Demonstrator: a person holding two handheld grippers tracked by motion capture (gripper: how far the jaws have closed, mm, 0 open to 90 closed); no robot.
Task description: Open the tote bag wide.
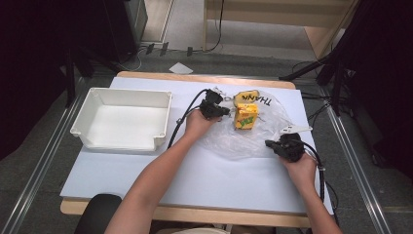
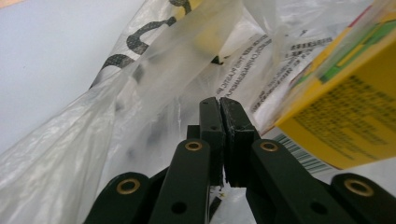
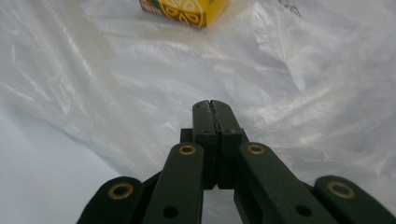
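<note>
A clear plastic bag (image 1: 238, 144) with black lettering lies crumpled on the white table top. A yellow juice carton (image 1: 245, 117) stands in it, with another yellowish item (image 1: 246, 96) behind. My left gripper (image 1: 227, 113) is shut, its tips just left of the carton. In the left gripper view, the closed left gripper (image 2: 219, 100) rests against the bag (image 2: 154, 93) with the carton (image 2: 345, 116) at the right. My right gripper (image 1: 269, 143) is shut at the bag's right edge. In the right gripper view, the right gripper (image 3: 215, 103) points over the bag (image 3: 289, 70) toward the carton (image 3: 187, 9).
A white rectangular bin (image 1: 122, 93) sits at the table's left, with nothing in it. The table top (image 1: 195, 180) has a wooden edge along the front. Cables trail from both grippers. Dark stands and floor cables lie beyond the far edge.
</note>
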